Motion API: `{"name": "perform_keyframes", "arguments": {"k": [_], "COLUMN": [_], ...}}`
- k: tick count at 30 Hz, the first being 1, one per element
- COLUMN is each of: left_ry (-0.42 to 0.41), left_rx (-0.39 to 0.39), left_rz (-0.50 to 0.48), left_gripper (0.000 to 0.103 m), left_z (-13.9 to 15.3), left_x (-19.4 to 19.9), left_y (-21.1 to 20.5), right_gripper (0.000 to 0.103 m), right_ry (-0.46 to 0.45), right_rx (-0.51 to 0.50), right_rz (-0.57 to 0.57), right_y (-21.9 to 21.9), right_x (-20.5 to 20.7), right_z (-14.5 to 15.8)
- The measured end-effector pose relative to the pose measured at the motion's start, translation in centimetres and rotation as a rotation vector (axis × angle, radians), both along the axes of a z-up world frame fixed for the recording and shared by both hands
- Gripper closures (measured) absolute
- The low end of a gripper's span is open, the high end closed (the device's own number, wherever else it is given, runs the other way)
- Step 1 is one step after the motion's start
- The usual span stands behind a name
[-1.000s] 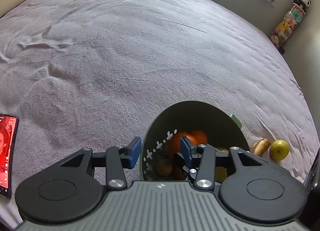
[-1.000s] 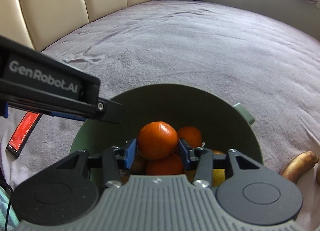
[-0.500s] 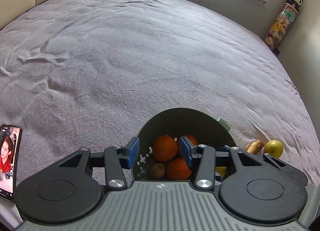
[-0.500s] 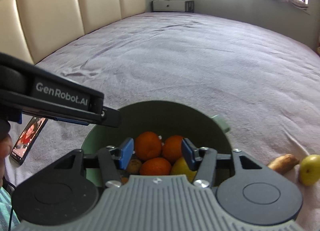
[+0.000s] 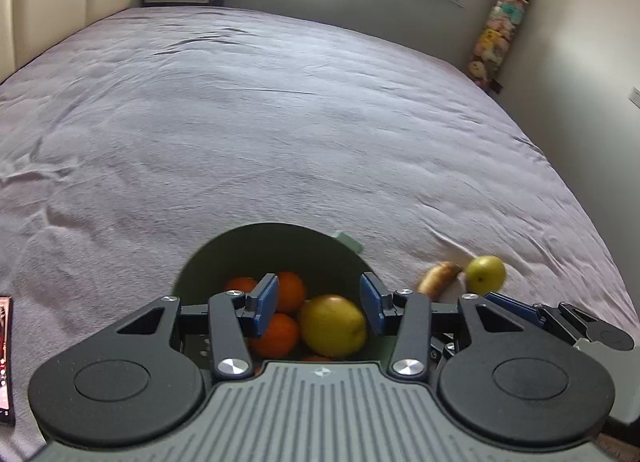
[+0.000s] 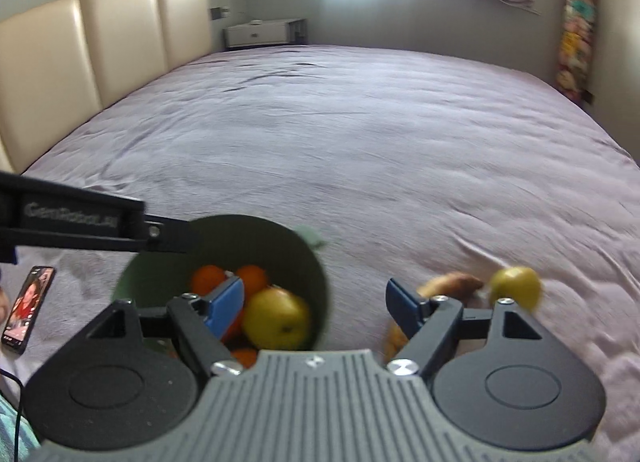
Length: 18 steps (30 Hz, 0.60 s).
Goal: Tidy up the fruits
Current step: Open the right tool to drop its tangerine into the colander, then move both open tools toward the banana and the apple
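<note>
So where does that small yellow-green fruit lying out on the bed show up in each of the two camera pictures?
Left wrist view: the small yellow-green fruit lies lower right on the bedcover, beside a brownish banana.
Right wrist view: the same fruit, blurred, again lower right, right of the banana.
Shared landmark: the green bucket of oranges, left of the fruit in both views.

Green bucket [image 5: 276,250] holds oranges [image 5: 290,292], yellow apple [image 5: 333,325]; banana [image 5: 438,280], lime [image 5: 485,274] beside it

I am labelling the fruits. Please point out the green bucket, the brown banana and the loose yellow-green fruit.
green bucket [image 5: 280,246]: left wrist view, inner back wall.
brown banana [image 5: 438,276]: left wrist view, its middle.
yellow-green fruit [image 6: 516,286]: right wrist view, its centre.
</note>
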<state>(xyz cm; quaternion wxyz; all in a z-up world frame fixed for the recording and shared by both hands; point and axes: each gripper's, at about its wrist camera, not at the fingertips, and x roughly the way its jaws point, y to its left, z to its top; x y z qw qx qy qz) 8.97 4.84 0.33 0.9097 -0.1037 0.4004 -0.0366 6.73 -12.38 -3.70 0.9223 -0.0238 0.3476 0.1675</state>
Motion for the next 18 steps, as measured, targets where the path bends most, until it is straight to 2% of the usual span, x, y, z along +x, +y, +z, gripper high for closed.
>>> {"name": "perform_keyframes", "arguments": {"k": [12,18], "left_ry": [-0.021,-0.018], "left_rx": [-0.014,0.015], "left_rz": [-0.197,-0.256], "left_gripper": [0.051,0.051], "left_z": [-1.1,-2.4], "left_x": [-1.0,-1.0], "left_y": [-6.0,-8.7], "right_gripper": [0.028,0.028], "right_ry": [0.004,0.064], "right_rx": [-0.065,0.007], "right_rz": [-0.204,-0.314], "right_y": [-8.0,-11.3], "right_x": [-3.1,-2.2], "right_z": [-1.1,-2.4]}}
